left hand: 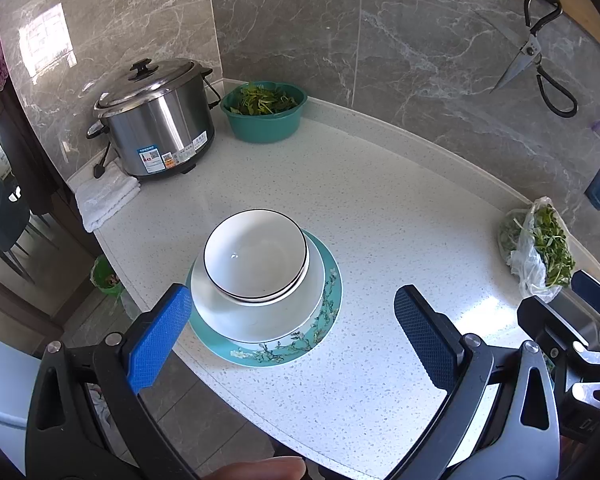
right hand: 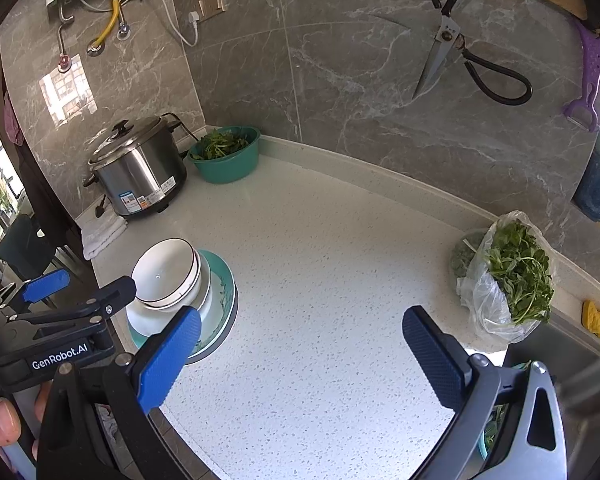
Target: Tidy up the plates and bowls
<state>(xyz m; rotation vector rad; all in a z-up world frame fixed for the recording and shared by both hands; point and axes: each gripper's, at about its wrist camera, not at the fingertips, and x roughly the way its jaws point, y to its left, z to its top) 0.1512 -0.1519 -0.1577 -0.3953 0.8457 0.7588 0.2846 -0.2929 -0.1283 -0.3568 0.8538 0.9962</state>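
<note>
A stack of dishes sits near the lower-left edge of the speckled white stone desk (left hand: 380, 208). At the bottom lies a round teal plate with a blossom-branch pattern (left hand: 320, 336), flat and face up; on it rests a plain white plate (left hand: 236, 316), and on top two nested white bowls with thin black rims (left hand: 256, 256), mouths opening upward. Being round, the stack has no long axis; the bowls sit off-centre, toward the upper left of the plates.

In the left wrist view the left tool (left hand: 292, 336) hovers with its blue-padded jaws spread wide and empty, the left pad just over the plates' rim. The right tool (right hand: 300, 360) is likewise wide open and holds nothing, above bare desk to the right of the stack.

Farther out, upper left, stand a stainless steel rice cooker with a black-knobbed lid (left hand: 156, 120), a folded white towel (left hand: 104, 196) and a teal plastic basin of leafy greens (left hand: 264, 112). At the right edge lies a clear plastic bag of greens (right hand: 508, 276). Black-handled scissors (right hand: 452, 36) hang on the grey marble wall.
</note>
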